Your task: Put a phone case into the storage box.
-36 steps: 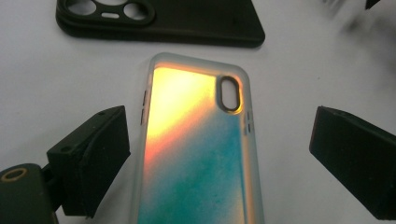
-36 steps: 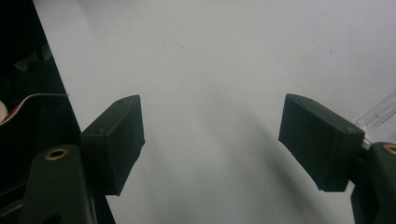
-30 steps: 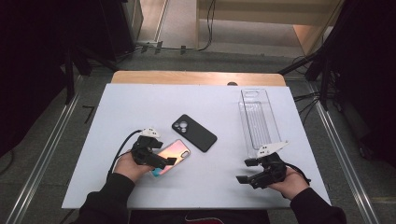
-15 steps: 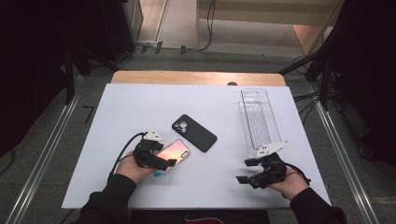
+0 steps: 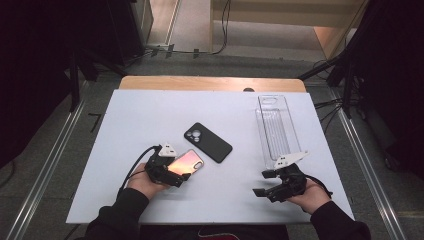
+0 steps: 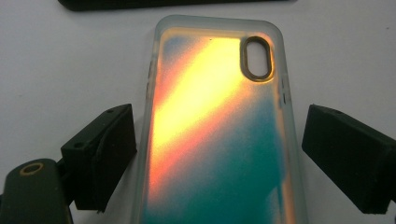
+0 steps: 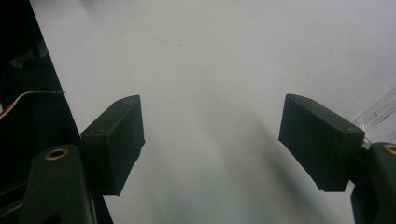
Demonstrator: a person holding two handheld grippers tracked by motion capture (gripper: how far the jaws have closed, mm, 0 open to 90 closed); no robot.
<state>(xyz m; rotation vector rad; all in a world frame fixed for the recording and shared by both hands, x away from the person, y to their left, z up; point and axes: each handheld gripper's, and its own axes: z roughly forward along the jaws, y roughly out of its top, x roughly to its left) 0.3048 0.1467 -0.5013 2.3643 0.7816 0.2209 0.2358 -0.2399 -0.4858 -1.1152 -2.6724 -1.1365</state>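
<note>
Iridescent phone case lies flat on the bench, just beside the black case, between the released left hand-held gripper. Likely light, thin, slick, somewhat flexible; pinch across its long side edges. Right hand-held gripper stands released, well apart.

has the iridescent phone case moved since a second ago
No. In the high view the iridescent phone case lies just below-left of the black phone case, the same as before, between the left gripper's open jaws.
</note>
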